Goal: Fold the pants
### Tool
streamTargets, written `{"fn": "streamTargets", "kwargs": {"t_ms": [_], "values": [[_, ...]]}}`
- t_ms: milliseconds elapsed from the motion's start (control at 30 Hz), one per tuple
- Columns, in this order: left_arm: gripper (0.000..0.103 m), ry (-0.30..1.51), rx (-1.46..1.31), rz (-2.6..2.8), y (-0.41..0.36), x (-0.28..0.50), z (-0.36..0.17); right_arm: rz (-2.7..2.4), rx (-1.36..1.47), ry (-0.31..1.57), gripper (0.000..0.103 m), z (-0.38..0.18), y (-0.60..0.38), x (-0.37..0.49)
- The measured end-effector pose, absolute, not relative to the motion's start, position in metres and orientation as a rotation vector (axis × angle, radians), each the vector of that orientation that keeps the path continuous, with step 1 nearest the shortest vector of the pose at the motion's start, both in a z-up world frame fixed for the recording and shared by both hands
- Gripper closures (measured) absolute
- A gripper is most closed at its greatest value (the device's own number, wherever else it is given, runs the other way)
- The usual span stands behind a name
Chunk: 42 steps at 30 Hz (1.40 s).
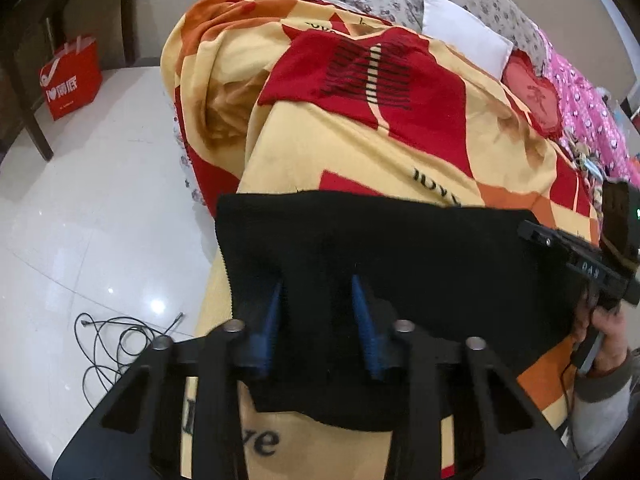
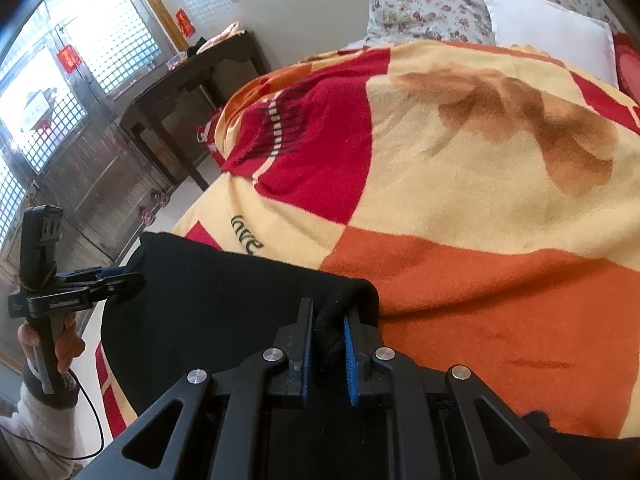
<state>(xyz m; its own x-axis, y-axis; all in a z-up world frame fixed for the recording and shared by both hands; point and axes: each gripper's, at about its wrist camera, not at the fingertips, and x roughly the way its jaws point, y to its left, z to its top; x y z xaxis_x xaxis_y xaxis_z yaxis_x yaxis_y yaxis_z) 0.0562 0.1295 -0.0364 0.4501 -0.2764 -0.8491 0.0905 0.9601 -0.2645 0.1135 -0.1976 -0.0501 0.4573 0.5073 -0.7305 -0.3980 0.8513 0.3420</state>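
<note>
Black pants (image 1: 400,248) lie on a bed blanket (image 1: 360,148) patterned in yellow, red and orange. In the left wrist view my left gripper (image 1: 316,284) has its blue fingers spread apart, with a hump of the black cloth between them. In the right wrist view my right gripper (image 2: 328,316) is shut on a thick rolled edge of the pants (image 2: 224,300) at their right corner. The left gripper (image 2: 132,276) also shows there at the pants' left corner. The right gripper's body (image 1: 560,248) shows at the right in the left wrist view.
A white pillow (image 2: 548,40) and floral bedding (image 2: 424,0) lie at the head of the bed. A dark wooden table (image 2: 188,84) and a red bag (image 1: 72,76) stand on the white tile floor at the left. A black cable (image 1: 112,344) lies coiled on the floor.
</note>
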Motion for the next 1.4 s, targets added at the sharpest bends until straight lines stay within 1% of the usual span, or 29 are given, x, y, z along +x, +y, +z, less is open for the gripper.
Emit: {"fn": "streamTargets", "kwargs": {"t_ms": [33,133,233,367,433,500,567,700,767,800,867,967,1133,1233,1400], "values": [[0.083,1.074,-0.202,-0.236,0.131,0.058,-0.032,0.563,0.142,0.929,0.094,-0.047,-0.200,0.113],[0.085,1.028,-0.198,-0.267,0.132,0.061,-0.014,0.556,0.172,0.907,0.094,-0.040,-0.206,0.115],[0.085,0.994,-0.151,-0.259,0.125,0.062,-0.003,0.523,0.179,0.906,0.095,-0.039,-0.207,0.122],[0.085,1.069,-0.173,-0.191,0.129,0.077,-0.029,0.473,0.159,0.941,0.095,-0.056,-0.201,0.133],[0.083,1.093,-0.238,-0.191,0.137,0.082,-0.042,0.474,0.184,0.934,0.095,-0.060,-0.203,0.133],[0.080,1.087,-0.295,-0.196,0.145,0.079,-0.042,0.477,0.199,0.943,0.094,-0.055,-0.208,0.131],[0.078,1.076,-0.277,-0.166,0.147,0.073,-0.035,0.429,0.159,0.933,0.080,-0.044,-0.211,0.123],[0.077,1.010,-0.189,-0.100,0.144,0.055,-0.011,0.472,0.116,0.877,0.079,-0.018,-0.212,0.092],[0.077,0.987,-0.157,-0.104,0.139,0.047,-0.002,0.509,0.103,0.883,0.079,-0.015,-0.208,0.078],[0.074,0.979,-0.140,-0.109,0.134,0.043,0.001,0.520,0.086,0.887,0.079,-0.016,-0.205,0.073],[0.073,0.967,-0.119,-0.127,0.124,0.036,0.004,0.526,0.032,0.907,0.079,-0.021,-0.197,0.059],[0.073,0.961,-0.091,-0.140,0.105,0.029,0.000,0.528,0.009,0.929,0.079,-0.031,-0.194,0.046],[0.072,1.006,-0.063,-0.114,0.083,0.025,-0.029,0.525,0.028,0.967,0.079,-0.054,-0.196,0.039],[0.072,0.987,-0.038,-0.074,0.077,0.023,-0.039,0.529,0.036,0.957,0.079,-0.052,-0.200,0.035],[0.072,0.977,-0.053,-0.057,0.070,0.019,-0.031,0.499,0.028,0.958,0.079,-0.045,-0.214,0.024]]}}
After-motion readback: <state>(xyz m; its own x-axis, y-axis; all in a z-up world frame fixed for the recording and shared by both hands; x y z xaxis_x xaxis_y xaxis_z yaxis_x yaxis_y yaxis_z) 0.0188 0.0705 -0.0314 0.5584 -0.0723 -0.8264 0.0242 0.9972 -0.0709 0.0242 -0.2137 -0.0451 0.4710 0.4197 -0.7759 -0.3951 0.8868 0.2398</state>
